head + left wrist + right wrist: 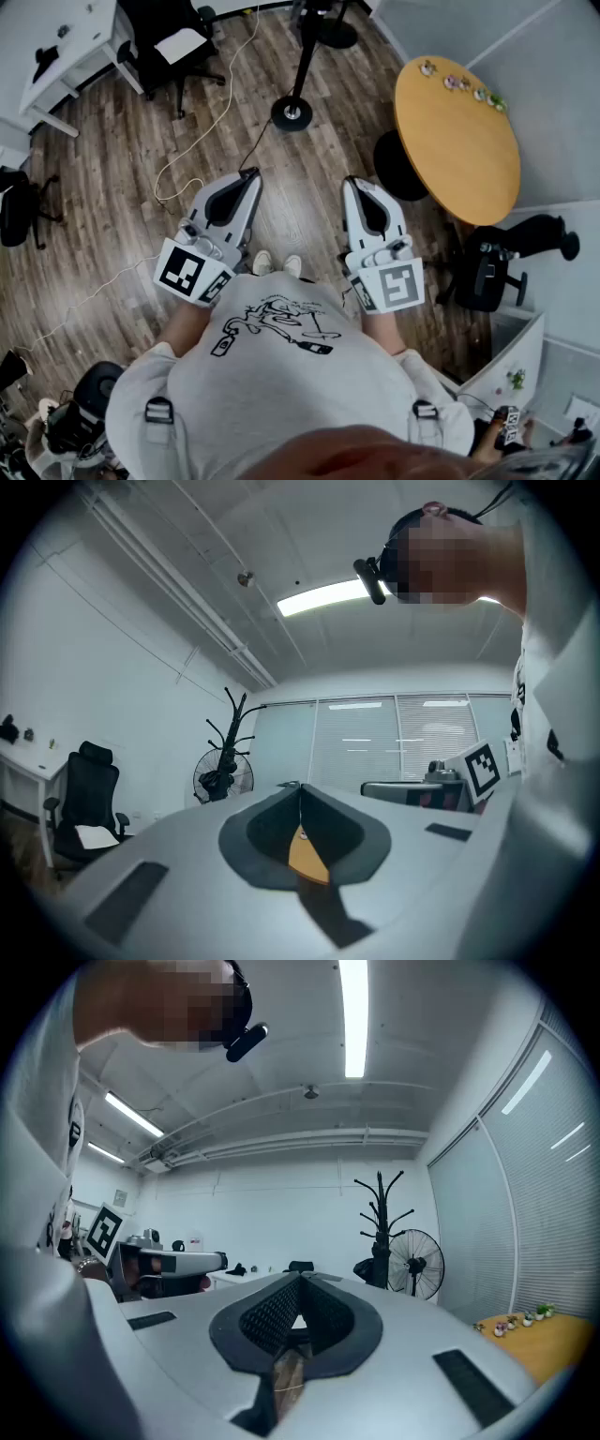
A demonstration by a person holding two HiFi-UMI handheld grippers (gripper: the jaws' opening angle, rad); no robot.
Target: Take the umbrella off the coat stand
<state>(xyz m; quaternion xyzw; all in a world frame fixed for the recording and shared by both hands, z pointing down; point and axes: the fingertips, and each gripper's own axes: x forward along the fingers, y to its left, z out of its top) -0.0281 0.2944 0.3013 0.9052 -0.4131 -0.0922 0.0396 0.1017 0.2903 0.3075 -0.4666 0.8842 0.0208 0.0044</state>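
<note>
The left tool (251, 174) and right tool (352, 181) were closed tight, holding nothing. The dark umbrella (368, 1267) hung on the coat stand (380, 1213) at 12 o'clock, just beside a fan (415, 1262). A round bench (459, 159) stood at 2 o'clock.

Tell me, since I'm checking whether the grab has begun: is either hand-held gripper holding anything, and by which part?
Nothing is held: the left hand-held gripper and the right hand-held gripper are both shut, empty.

Fan (415, 1262) beside coat stand (380, 1227); table (539, 1342) right of both.
</note>
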